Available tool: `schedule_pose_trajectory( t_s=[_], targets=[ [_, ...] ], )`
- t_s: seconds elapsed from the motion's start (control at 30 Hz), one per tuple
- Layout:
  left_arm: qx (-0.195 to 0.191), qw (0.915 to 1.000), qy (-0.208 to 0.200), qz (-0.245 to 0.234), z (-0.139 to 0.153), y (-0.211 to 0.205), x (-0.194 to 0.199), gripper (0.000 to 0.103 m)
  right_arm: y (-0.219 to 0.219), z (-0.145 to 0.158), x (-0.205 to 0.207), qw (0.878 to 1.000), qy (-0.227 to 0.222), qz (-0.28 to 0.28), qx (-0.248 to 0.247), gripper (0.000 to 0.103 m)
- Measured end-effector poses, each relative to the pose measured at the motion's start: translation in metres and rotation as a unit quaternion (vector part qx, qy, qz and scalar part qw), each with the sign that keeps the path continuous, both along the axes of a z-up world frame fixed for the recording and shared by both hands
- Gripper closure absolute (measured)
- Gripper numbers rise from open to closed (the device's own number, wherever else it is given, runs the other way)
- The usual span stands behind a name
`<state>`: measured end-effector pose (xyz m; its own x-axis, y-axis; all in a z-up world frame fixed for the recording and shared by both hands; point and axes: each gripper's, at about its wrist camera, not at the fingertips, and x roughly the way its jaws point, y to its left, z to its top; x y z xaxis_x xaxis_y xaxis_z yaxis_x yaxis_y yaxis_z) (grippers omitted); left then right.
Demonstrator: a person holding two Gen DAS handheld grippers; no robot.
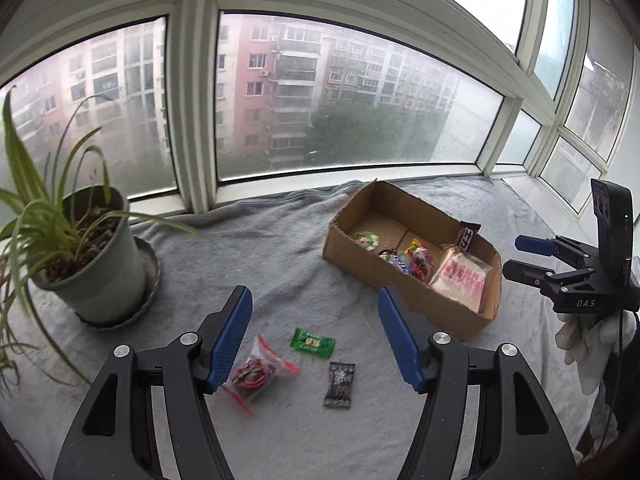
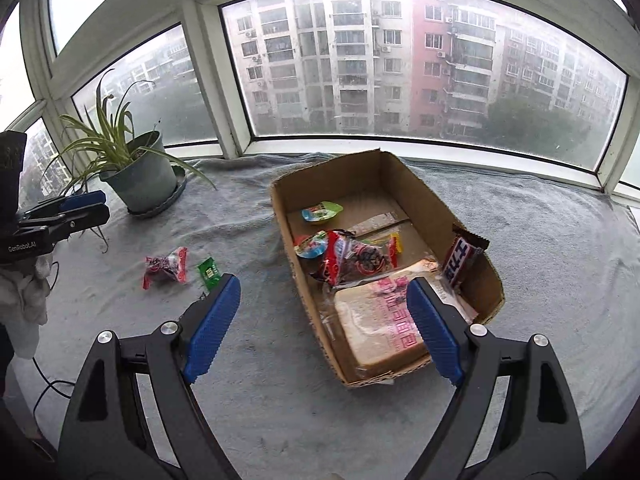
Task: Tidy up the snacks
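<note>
At the far left corner of the grey cloth that covers the sill stands my potted plant in its saucer, close to the window. My left gripper hangs over the near part of the cloth with its blue pads apart and nothing between them; below it lie three loose snacks: a clear red-edged packet just beside the left pad, a small green packet in the middle, and a dark packet nearer me. Right of centre sits the cardboard box, open on top. Inside lie small jelly cups toward the far end, a red-and-clear bag in the middle, wrapped bread at the near end, and a brown bar leaning on the right wall. My right gripper hovers over the box's near end, fingers spread wide, holding nothing.
</note>
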<state>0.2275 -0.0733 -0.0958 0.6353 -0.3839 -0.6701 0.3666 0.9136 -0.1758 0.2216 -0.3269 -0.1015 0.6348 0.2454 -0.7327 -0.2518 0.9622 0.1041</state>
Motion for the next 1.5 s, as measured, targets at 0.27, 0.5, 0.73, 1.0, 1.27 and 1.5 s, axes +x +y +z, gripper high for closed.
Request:
schedule_pose_trajectory(
  t_s=[0.27, 0.5, 0.73, 1.0, 1.27, 1.5],
  targets=[
    [-0.014, 0.9984, 0.031, 0.045, -0.025, 0.044, -0.021, 0.038, 0.042, -0.021, -0.003, 0.999, 0.033, 0.036, 0.019, 0.008],
    [-0.006, 0.9977, 0.044, 0.052, -0.043, 0.053, -0.028, 0.038, 0.072, -0.039, 0.001, 0.996, 0.065, 0.050, 0.026, 0.008],
    [0.005, 0.9977, 0.053, 0.041, -0.054, 0.057, -0.022, 0.038, 0.088, -0.051, 0.009, 0.996, 0.082, 0.026, 0.033, 0.008],
    [0.027, 0.9983, 0.052, 0.005, -0.064, 0.053, -0.012, 0.038, 0.105, -0.076, 0.021, 0.989, 0.136, 0.005, 0.057, 0.023],
    [0.045, 0.9963, 0.062, -0.039, -0.079, 0.049, 0.004, 0.038, 0.122, -0.099, 0.030, 0.978, 0.185, -0.010, 0.091, 0.046],
    [0.064, 0.9929, 0.063, -0.078, -0.090, 0.043, 0.013, 0.038, 0.137, -0.109, 0.034, 0.977, 0.198, -0.017, 0.081, 0.049]
  ],
)
